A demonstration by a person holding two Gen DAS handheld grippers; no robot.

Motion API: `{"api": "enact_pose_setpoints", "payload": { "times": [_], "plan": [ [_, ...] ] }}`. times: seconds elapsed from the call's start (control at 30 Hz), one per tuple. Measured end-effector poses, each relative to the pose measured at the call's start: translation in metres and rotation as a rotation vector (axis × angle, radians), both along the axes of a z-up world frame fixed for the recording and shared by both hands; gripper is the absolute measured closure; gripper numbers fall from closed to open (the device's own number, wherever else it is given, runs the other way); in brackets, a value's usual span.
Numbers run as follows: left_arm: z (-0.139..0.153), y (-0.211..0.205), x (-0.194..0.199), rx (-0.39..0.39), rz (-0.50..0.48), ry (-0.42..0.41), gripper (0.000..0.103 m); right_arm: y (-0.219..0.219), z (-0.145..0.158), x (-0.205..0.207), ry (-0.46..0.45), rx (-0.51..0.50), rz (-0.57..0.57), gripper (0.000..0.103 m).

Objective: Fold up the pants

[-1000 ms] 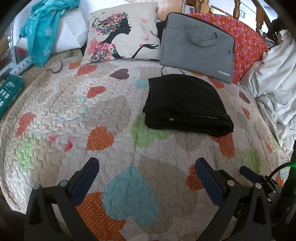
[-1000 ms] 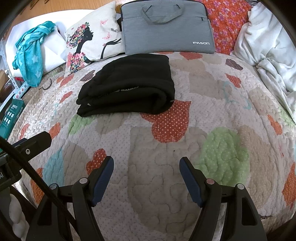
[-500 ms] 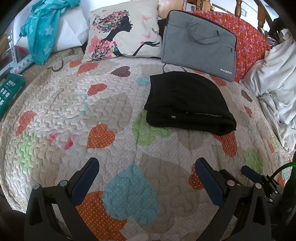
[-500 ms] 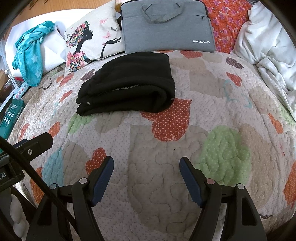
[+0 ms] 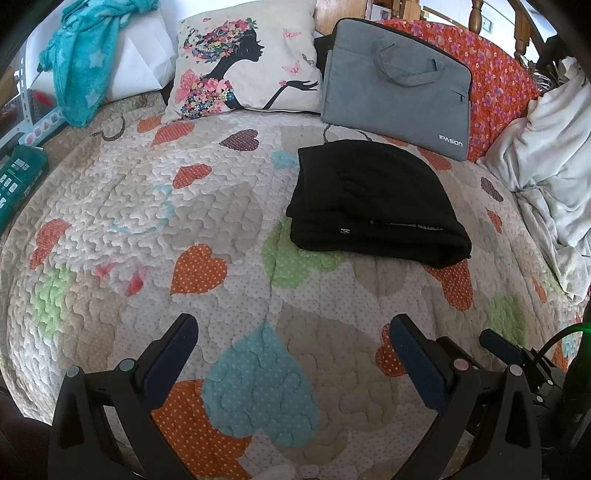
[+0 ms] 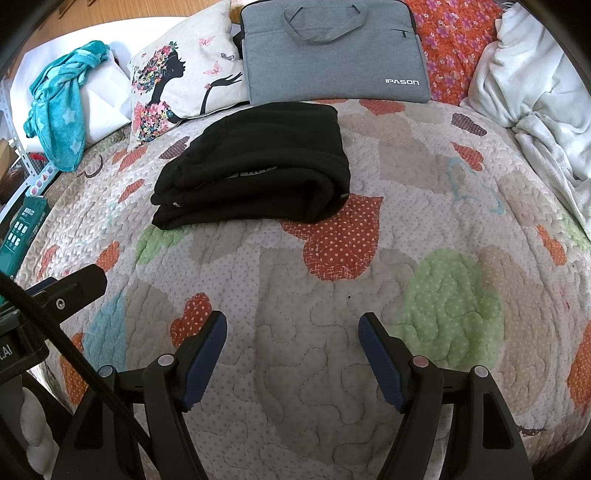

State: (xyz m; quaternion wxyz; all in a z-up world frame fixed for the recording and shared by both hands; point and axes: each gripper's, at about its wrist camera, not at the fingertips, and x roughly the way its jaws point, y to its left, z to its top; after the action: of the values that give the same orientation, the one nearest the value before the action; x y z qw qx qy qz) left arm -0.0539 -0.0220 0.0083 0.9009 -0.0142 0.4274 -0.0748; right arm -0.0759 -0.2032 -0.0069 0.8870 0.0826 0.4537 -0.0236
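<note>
pants (image 5: 373,206): folded flat, long side running across, just in front of gray bag (image 5: 397,85)
left tool (image 5: 293,345): spread, holding nothing
right tool (image 6: 291,339): spread, holding nothing

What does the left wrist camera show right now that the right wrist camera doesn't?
Only the left wrist view shows the left gripper head-on, jaws open and empty above the quilt, plus wooden bedposts at the top. Only the right wrist view shows the right gripper head-on, also open and empty. Both show the folded black pants lying on the quilt, untouched, with the grey laptop bag, the printed pillow, the teal towel and the white blanket behind and beside them.
</note>
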Motion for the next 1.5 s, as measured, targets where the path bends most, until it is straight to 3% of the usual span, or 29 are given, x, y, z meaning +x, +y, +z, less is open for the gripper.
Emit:
{"api": "enact_pose_setpoints", "payload": {
  "times": [1.5],
  "plan": [
    [-0.0015,0.0008,0.0023,-0.006,-0.008,0.011,0.000,0.0008,-0.0004,0.0001,0.002,0.000,0.000,0.023]
  ]
}}
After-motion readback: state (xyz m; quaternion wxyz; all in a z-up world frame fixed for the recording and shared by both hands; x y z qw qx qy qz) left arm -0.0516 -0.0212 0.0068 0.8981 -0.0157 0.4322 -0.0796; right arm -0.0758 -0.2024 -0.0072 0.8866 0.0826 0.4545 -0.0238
